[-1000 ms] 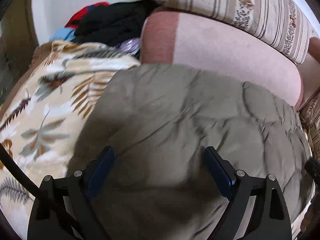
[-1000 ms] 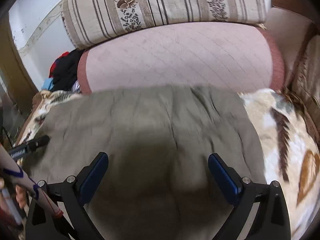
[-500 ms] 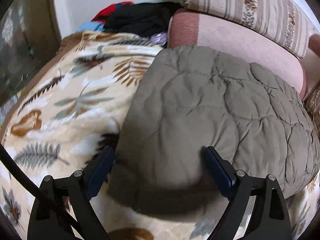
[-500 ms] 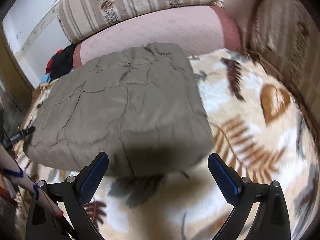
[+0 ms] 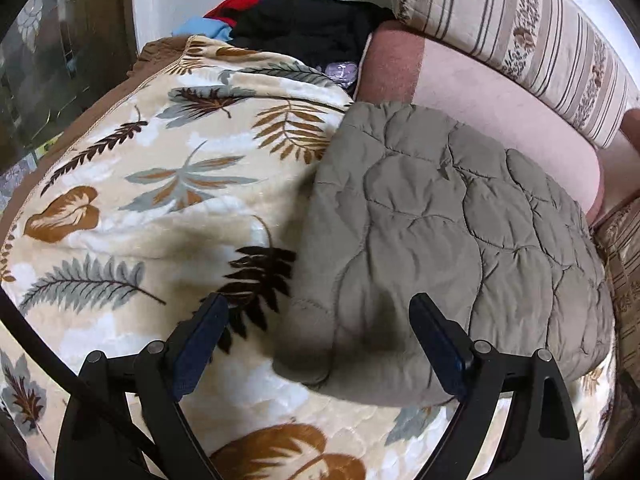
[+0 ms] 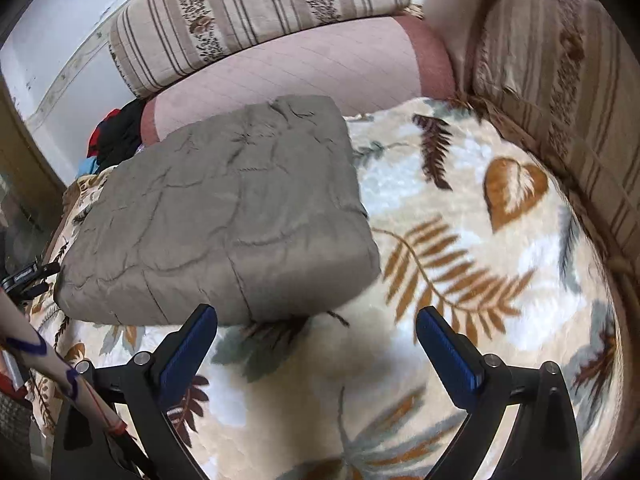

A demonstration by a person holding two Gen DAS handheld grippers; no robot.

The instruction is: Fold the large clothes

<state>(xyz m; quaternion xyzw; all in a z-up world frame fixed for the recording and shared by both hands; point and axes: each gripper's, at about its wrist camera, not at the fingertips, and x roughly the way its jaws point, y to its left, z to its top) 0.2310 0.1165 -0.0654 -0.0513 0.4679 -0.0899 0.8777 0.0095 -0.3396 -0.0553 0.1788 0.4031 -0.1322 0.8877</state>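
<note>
A sofa corner fills both views: striped, flower-banded back cushions (image 6: 256, 12) across the top, a pink quilted bolster (image 6: 304, 76) beneath them, and a cream blanket with a leaf print (image 5: 132, 184) spread over the seat as the working surface. In the upper left of the left wrist view a heap of black, red and blue clothes (image 5: 296, 24) lies at the far end of the sofa, probably waiting its turn.

The olive quilted garment (image 6: 224, 216) sits folded into a thick, roughly square bundle on the blanket, its far edge up against the bolster. It occupies the centre right of the left wrist view and the centre left of the right wrist view. Its padded fabric is puffy, with curved stitch lines and soft creases; the near edge is rounded and layered, suggesting several thicknesses stacked on one another.

The left gripper (image 5: 316, 344) is released, its jaws spread wide above the bundle's near left corner with nothing clamped. The right gripper (image 6: 316, 344) is likewise spread and empty, hanging over bare blanket just off the bundle's near right corner. Both being clear of the cloth suggests this fold is finished.
</note>
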